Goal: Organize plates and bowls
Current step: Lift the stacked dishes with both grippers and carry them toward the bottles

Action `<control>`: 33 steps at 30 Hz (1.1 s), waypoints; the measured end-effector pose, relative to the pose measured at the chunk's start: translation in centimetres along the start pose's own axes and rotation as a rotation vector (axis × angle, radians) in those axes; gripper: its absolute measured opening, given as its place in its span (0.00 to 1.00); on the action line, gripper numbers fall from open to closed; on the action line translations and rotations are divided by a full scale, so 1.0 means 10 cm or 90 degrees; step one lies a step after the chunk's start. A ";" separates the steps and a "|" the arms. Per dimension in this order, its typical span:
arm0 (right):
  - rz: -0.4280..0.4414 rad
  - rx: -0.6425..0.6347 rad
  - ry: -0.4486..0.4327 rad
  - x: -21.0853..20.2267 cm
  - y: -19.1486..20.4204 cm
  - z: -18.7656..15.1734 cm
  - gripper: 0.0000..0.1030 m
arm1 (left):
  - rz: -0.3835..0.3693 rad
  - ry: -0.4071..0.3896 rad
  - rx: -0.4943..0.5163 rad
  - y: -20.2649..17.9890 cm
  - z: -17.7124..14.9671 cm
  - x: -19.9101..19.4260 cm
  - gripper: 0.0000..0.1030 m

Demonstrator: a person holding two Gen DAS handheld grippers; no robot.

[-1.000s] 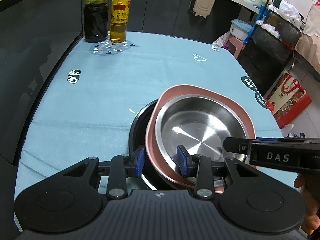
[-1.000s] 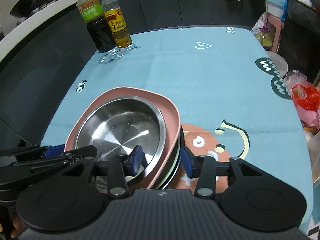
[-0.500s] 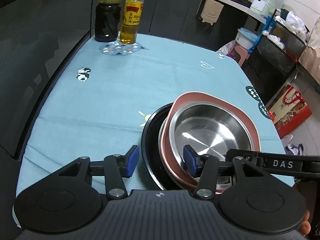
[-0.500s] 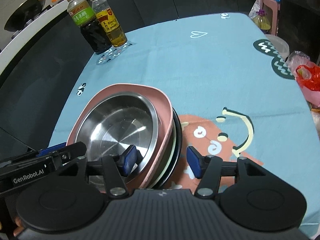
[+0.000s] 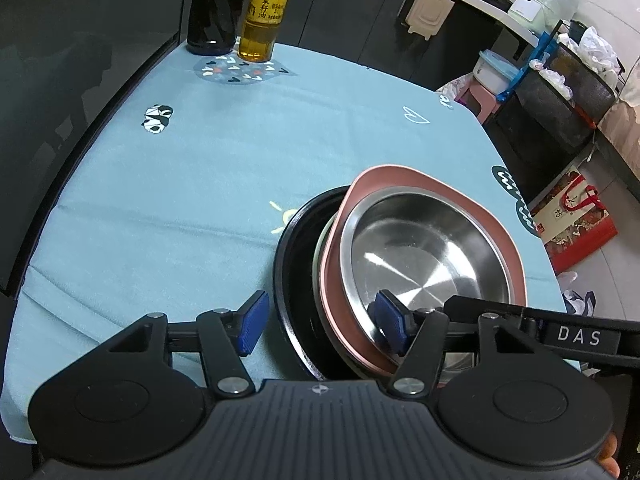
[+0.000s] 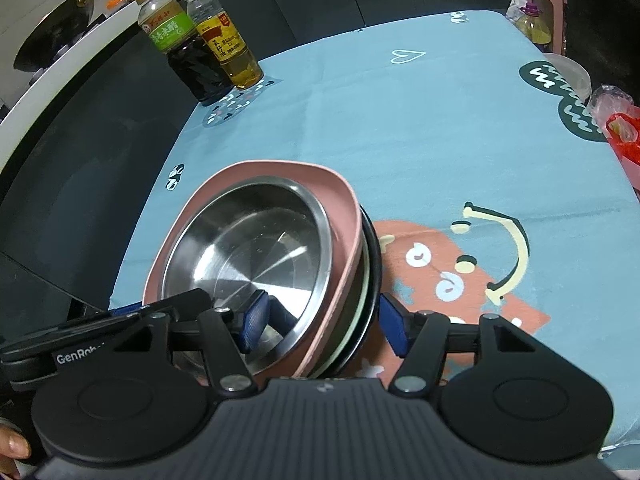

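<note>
Both your left tongs (image 5: 320, 322) and right tongs (image 6: 322, 324) are opening, straddling the stack's rim untouched. Lift straight back, don't nudge the steel bowl (image 5: 424, 256).

You have one stack of dishes on the table: one steel bowl (image 5: 424, 248) on top, one pink plate (image 5: 400, 184) under it, and one black plate (image 5: 292, 256) at the bottom, with a pale rim between that I can't count. You also have two bottles (image 5: 260, 8) standing together, and two grippers (image 5: 322, 318).
</note>
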State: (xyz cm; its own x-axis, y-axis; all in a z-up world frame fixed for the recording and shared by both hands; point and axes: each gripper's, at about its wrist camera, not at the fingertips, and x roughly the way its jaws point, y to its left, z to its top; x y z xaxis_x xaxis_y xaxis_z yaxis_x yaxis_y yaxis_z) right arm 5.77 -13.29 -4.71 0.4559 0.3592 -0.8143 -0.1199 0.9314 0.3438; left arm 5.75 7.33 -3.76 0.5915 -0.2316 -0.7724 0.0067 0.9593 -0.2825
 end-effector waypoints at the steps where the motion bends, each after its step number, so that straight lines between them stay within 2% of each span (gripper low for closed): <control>1: 0.000 0.000 0.000 0.00 0.00 0.00 0.55 | 0.000 -0.001 0.001 0.00 0.00 0.00 0.55; 5: -0.006 -0.012 -0.004 0.00 0.03 0.00 0.55 | -0.008 -0.005 0.003 -0.01 -0.01 0.02 0.55; 11: -0.031 -0.040 -0.011 -0.02 0.14 -0.03 0.55 | 0.016 -0.018 0.040 -0.12 -0.04 -0.02 0.52; 15: -0.038 -0.042 -0.018 -0.02 0.16 -0.02 0.55 | 0.014 -0.014 0.033 -0.09 -0.01 -0.02 0.48; 33: -0.040 -0.052 -0.059 -0.06 0.26 0.19 0.54 | 0.021 -0.057 0.022 -0.13 0.23 -0.08 0.47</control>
State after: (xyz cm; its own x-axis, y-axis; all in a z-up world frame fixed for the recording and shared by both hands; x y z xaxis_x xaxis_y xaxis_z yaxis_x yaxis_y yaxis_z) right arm 6.89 -11.17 -2.46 0.5438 0.2962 -0.7852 -0.1583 0.9551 0.2506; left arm 7.15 6.60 -1.43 0.6615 -0.1866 -0.7264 0.0133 0.9713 -0.2374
